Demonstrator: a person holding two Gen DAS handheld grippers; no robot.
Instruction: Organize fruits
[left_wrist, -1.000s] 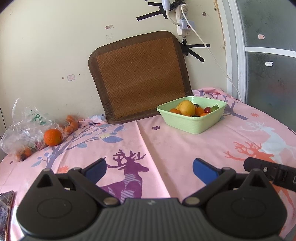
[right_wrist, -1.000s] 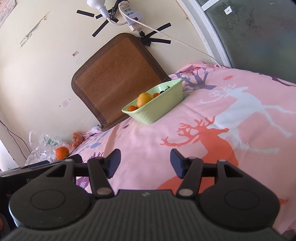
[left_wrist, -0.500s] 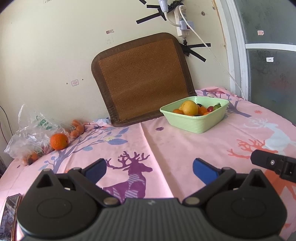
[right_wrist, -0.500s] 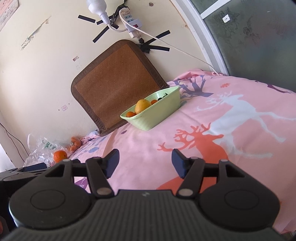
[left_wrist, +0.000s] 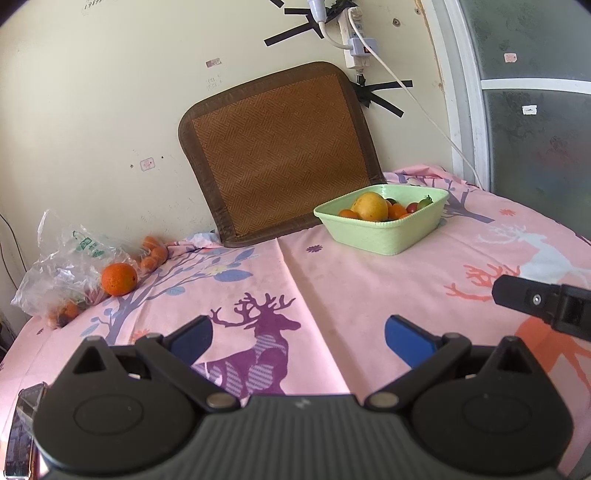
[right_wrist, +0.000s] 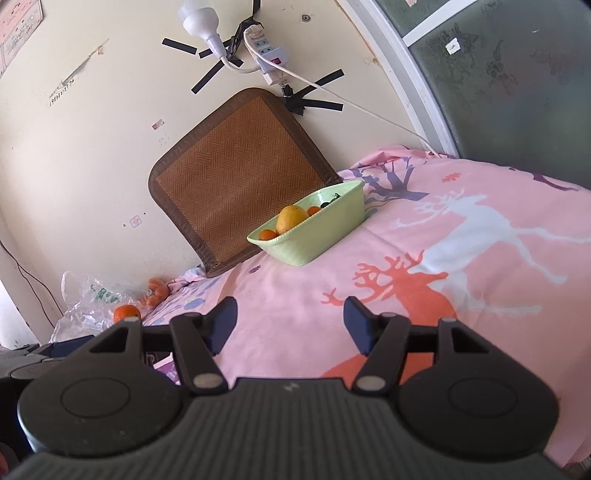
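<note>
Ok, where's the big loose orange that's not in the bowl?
In the left wrist view, the round orange sits far left on the pink deer-print cloth, against the crumpled clear plastic bag, well apart from the pale green square bowl.

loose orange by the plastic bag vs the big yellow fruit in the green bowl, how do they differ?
Place: the loose orange lies on the pink cloth against the plastic bag; the yellow fruit sits inside the green bowl.
Colour: the orange is deep orange; the yellow fruit is yellow with an orange blush.
Company: the orange lies apart from other fruit; the yellow fruit is packed among small orange and red fruits.
Both are roundish, whole, and untouched by either hand-held gripper.
</note>
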